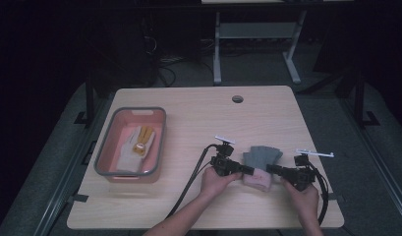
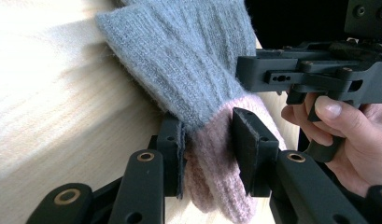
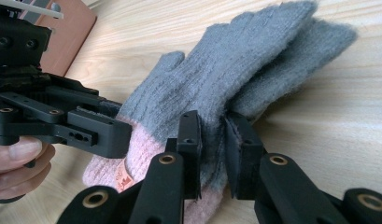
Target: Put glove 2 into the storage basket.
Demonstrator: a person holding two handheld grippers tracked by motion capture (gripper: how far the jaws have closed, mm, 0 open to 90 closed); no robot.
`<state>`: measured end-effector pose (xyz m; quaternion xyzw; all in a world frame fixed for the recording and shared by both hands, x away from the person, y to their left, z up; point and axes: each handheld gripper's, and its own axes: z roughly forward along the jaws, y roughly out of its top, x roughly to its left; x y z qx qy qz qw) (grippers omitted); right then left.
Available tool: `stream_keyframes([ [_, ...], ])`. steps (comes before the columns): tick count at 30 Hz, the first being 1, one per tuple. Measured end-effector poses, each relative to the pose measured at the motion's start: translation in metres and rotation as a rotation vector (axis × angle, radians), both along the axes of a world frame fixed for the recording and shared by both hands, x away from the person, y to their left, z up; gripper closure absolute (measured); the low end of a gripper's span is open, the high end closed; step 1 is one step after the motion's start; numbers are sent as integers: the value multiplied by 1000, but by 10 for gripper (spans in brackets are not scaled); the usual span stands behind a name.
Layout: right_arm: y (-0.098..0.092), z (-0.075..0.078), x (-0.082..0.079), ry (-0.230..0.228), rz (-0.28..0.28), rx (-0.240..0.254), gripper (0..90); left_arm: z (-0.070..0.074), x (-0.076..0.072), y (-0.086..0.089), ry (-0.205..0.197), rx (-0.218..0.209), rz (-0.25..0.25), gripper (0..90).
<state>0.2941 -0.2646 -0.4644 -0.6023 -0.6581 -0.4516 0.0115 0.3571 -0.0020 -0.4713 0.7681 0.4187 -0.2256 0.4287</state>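
Note:
A grey knitted glove with a pink cuff lies on the wooden table, lifted a little between both grippers. My left gripper comes in from the left, shut on the pink cuff. My right gripper comes in from the right, shut on the glove's grey edge near the cuff. In the left gripper view the right gripper and the hand holding it sit beyond the glove. The right gripper view has the left gripper at the left, its jaws against the cuff.
At the table's left stands a pink tub with a grey rim; it holds a grey and yellow glove. A round cable hole sits near the far edge. Black cables trail off the front edge. The tub's corner is visible too.

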Motion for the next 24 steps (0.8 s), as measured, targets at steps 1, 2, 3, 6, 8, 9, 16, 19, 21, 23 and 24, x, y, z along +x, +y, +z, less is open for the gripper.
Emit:
stream_keyframes([
  [1,1,0,0,-3,-1,2,771,1,0,1,7,-1,5,653],
  [2,1,1,0,-3,0,9,771,1,-1,1,3,-6,7,652],
  [3,2,1,0,-4,-2,15,771,1,0,3,1,-3,0,652],
  [6,4,3,0,-8,6,15,771,1,-2,6,-2,-6,5,652],
  [8,7,4,0,-14,13,7,773,2,-2,8,-4,-4,4,652],
  [9,8,5,0,-12,13,8,773,3,-2,10,-6,-8,7,652],
  [16,16,12,3,-26,31,22,774,12,-1,19,-35,-10,5,653],
  [19,19,15,4,-29,37,27,774,17,-2,23,-41,-11,7,653],
  [21,20,16,5,-36,39,31,774,19,-2,25,-44,-12,11,653],
  [23,23,17,6,-33,41,34,774,21,-1,28,-49,-10,14,653],
  [24,24,17,6,-35,43,35,774,22,-1,29,-50,-8,15,654],
])
